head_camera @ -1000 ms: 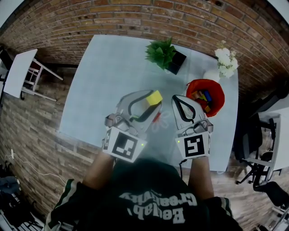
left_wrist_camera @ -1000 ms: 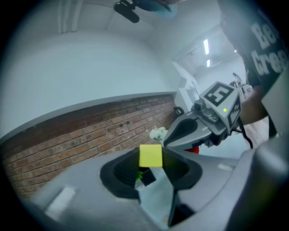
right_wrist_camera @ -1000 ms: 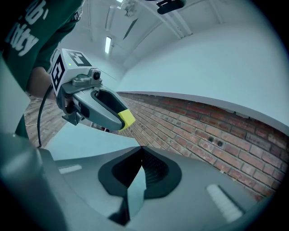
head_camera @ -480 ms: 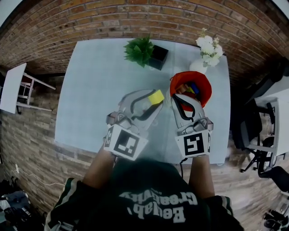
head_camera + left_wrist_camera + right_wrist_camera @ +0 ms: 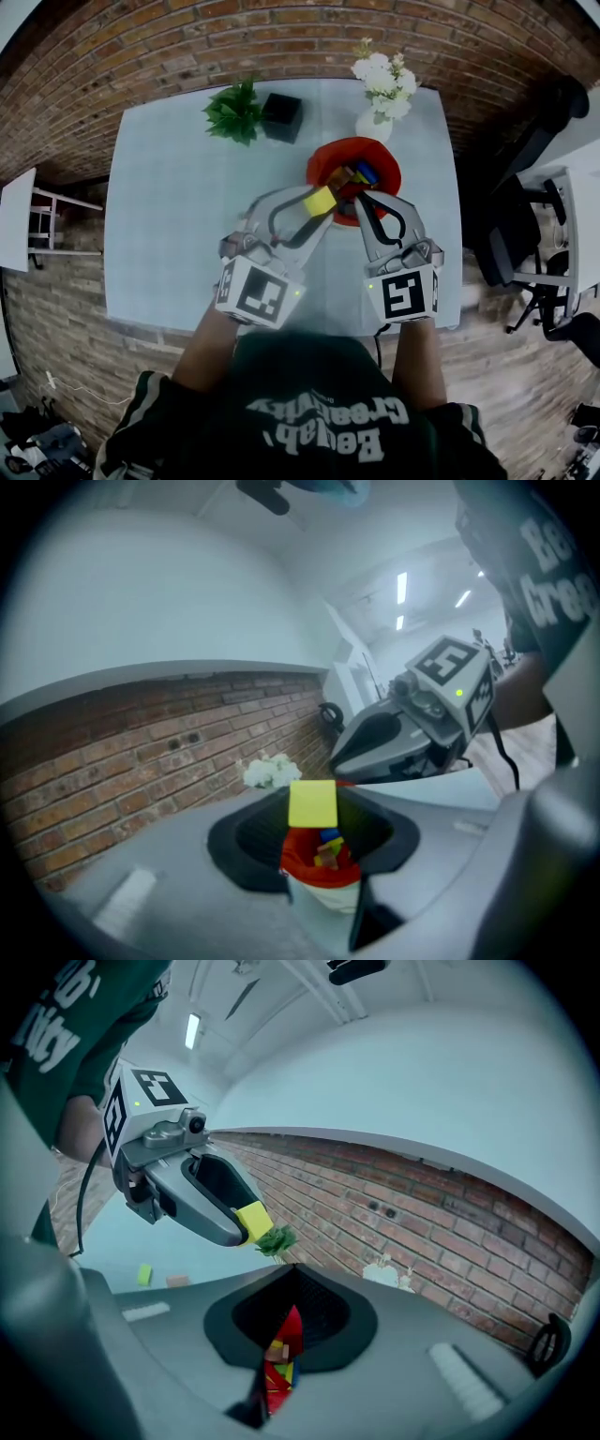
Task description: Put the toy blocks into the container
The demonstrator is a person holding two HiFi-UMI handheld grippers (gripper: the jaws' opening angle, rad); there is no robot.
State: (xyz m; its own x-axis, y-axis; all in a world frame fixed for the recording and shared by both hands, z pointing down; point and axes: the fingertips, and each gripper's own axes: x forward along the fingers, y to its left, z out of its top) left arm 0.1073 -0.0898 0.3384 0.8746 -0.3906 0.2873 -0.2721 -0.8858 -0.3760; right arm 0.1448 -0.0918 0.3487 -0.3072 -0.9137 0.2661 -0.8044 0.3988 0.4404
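Note:
A yellow block is pinched at the tips of my left gripper, which is shut on it. It hangs over the near rim of the red container, which holds several coloured blocks. In the left gripper view the yellow block sits just above the red container. My right gripper is beside it, at the container's near right rim. Its jaws are shut with nothing held, and the red container shows through the thin slit between them. The right gripper view also shows the left gripper holding the yellow block.
A potted plant in a black pot and a white vase of flowers stand at the back of the pale table. Two loose blocks, green and tan, lie on the table. Chairs stand off the right side.
Both grippers have come closer to the red container. The yellow block, earlier well short of it, now hangs at its near rim. Both grips look unchanged.

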